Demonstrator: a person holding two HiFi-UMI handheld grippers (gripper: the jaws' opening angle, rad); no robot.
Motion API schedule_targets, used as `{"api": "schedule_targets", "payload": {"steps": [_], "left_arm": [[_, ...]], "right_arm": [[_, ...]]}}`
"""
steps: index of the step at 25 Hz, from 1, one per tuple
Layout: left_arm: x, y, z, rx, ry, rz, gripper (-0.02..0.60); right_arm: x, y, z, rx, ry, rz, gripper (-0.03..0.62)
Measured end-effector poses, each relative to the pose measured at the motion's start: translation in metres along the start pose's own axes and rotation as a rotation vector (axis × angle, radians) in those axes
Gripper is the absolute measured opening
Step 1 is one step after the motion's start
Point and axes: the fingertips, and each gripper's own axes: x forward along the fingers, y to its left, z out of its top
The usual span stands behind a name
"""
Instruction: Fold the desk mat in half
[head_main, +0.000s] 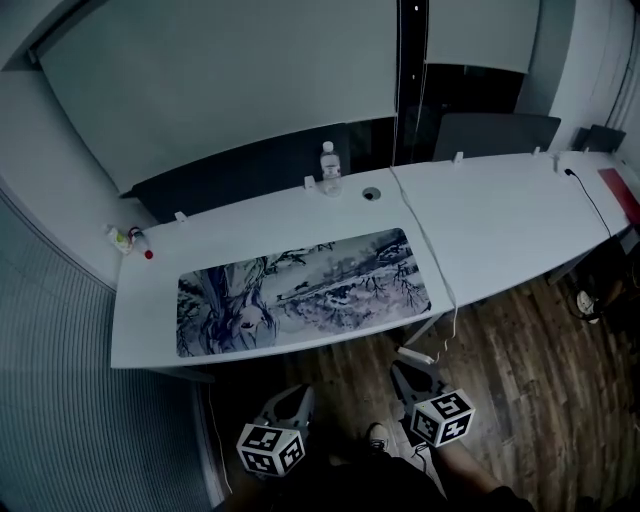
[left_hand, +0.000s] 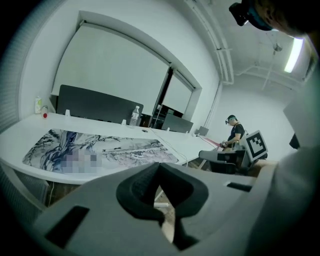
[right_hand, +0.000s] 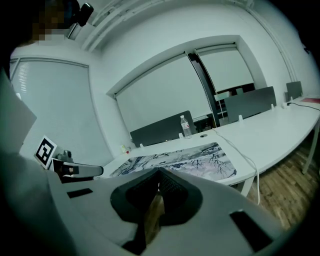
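The desk mat (head_main: 300, 292), printed with a blue-grey tree scene, lies flat and unfolded along the front of the white desk (head_main: 480, 230). Both grippers hang in front of the desk's near edge, close to my body and clear of the mat. My left gripper (head_main: 292, 398) is shut and holds nothing. My right gripper (head_main: 404, 375) is shut too, with nothing in it. In the left gripper view the mat (left_hand: 100, 147) spreads beyond the closed tips (left_hand: 160, 166). The right gripper view shows the mat (right_hand: 180, 162) past its closed tips (right_hand: 159, 172).
A water bottle (head_main: 330, 168) stands at the desk's back edge near a cable hole (head_main: 371, 194). A white cable (head_main: 435, 270) crosses the desk just right of the mat. Small bottles (head_main: 122, 240) sit at the far left corner. Another person (left_hand: 235, 135) stands across the room.
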Motion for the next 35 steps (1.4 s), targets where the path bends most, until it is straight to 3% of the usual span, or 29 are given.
{"api": "schedule_targets", "payload": {"steps": [22, 35], "left_arm": [[-0.017, 0.105, 0.027, 0.076, 0.043, -0.184, 0.006], [-0.029, 0.132, 0.029, 0.086, 0.056, -0.225, 0.006]], "right_arm": [[0.057, 0.059, 0.002, 0.047, -0.074, -0.235, 0.021], [0.073, 0.077, 0.001, 0.045, -0.077, -0.287, 0.023]]}}
